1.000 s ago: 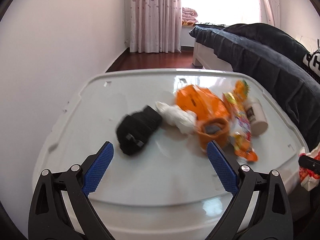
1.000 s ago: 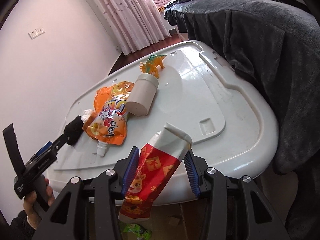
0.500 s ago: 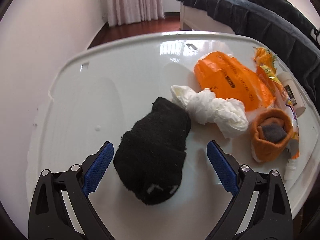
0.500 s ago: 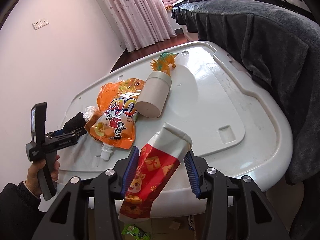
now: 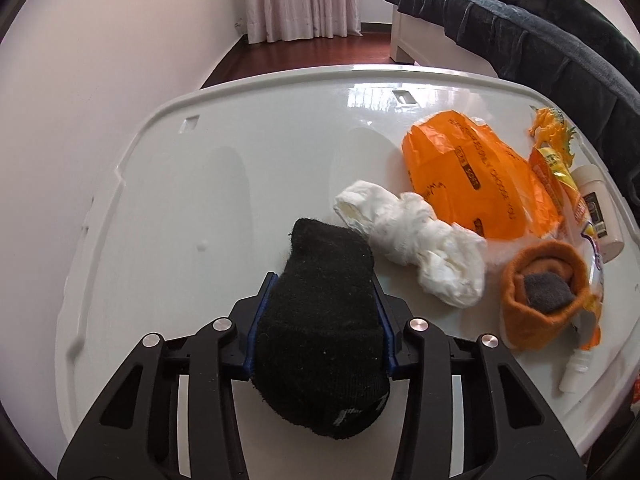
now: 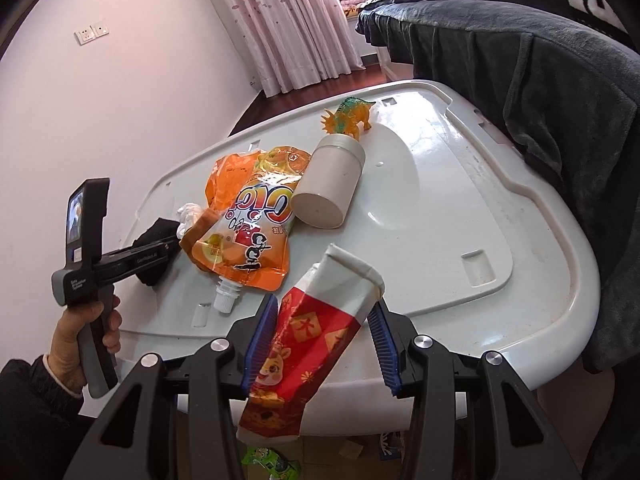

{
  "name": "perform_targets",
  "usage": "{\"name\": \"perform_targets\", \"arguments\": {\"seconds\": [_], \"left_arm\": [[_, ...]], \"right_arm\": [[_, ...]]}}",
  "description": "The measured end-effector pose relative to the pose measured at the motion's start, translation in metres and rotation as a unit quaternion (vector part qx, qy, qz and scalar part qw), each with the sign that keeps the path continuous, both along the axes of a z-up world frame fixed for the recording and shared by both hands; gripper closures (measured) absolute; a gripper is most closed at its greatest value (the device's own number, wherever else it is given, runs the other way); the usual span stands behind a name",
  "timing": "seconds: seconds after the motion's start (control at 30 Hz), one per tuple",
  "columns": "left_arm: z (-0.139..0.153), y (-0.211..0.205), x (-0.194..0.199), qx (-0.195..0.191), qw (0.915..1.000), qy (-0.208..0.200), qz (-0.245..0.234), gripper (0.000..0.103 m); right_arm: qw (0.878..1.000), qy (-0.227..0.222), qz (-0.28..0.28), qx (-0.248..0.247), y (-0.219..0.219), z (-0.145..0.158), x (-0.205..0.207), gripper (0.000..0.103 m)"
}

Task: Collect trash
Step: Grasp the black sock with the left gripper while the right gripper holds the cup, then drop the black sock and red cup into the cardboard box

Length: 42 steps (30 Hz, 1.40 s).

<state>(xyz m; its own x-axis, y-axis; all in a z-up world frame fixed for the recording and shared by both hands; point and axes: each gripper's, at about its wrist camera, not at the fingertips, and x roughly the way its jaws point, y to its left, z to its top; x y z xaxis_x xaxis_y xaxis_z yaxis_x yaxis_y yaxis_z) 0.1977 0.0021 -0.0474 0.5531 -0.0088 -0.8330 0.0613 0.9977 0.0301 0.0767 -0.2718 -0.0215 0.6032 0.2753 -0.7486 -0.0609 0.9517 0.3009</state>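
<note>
The left tool [image 5: 320,312] is closing on a black sock [image 5: 320,320], its blue pads pressed against both flanks of the bundle, which lies on the white plastic worktop [image 5: 200,200] with its toe end pointing back toward the camera. Just beyond the sock, touching its far end, sits a crumpled white tissue [image 5: 412,240]. To the right of the tissue lies a flattened orange plastic bag [image 5: 472,176], and in front of that bag a rolled orange sock [image 5: 544,288] with a grey core faces the lens. In the right wrist view, the right tool [image 6: 320,332] pinches a red and white carton [image 6: 316,332] between its blue pads; the carton stands tilted, its folded white top leaning up to the right and its crushed lower end hanging below the worktop's near edge. Farther back on the worktop an orange drink pouch [image 6: 248,224] lies flat with its white spout toward the camera, a beige cylindrical jar [image 6: 332,184] rests on its side against the pouch, and an orange and green toy dinosaur [image 6: 350,116] stands just behind the jar. At the left of this view a hand [image 6: 80,332] grips the left tool's handle. A dark blanket [image 6: 520,80] drapes along the worktop's right side.
</note>
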Motion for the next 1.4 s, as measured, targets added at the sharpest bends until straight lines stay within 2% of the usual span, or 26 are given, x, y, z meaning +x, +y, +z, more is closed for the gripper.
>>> {"name": "perform_targets", "arguments": {"seconds": [0.2,0.4,0.53,0.7,1.0,1.13,1.3,1.4], "left_arm": [[0.005,-0.01,-0.04,-0.014,0.9998,-0.001,0.012,0.061],[0.028,-0.018,-0.095,-0.045,0.9988,-0.011,0.017,0.061],[0.042,-0.023,-0.131,-0.055,0.9981,-0.026,0.014,0.061],[0.047,-0.03,-0.181,-0.071,0.9972,-0.022,0.008,0.061],[0.017,-0.041,-0.245,-0.063,0.9978,0.008,-0.018,0.061],[-0.002,-0.039,-0.25,-0.063,0.9973,0.035,-0.016,0.061],[-0.042,-0.037,-0.244,-0.054,0.9945,0.089,-0.007,0.061],[-0.053,-0.035,-0.238,-0.057,0.9926,0.107,0.001,0.061]], "right_arm": [[1.0,-0.006,0.005,-0.005,0.002,0.003,-0.003,0.057],[0.999,-0.03,0.029,-0.02,0.011,0.009,-0.02,0.057],[0.997,-0.045,0.051,-0.028,0.02,0.014,-0.044,0.057],[0.994,-0.064,0.072,-0.046,0.031,0.017,-0.085,0.057],[0.994,-0.03,0.093,-0.056,0.041,0.0,-0.139,0.056],[0.993,-0.007,0.095,-0.062,0.047,-0.013,-0.147,0.056],[0.992,0.032,0.095,-0.076,0.052,-0.033,-0.138,0.056],[0.992,0.064,0.091,-0.064,0.052,-0.047,-0.132,0.056]]}}
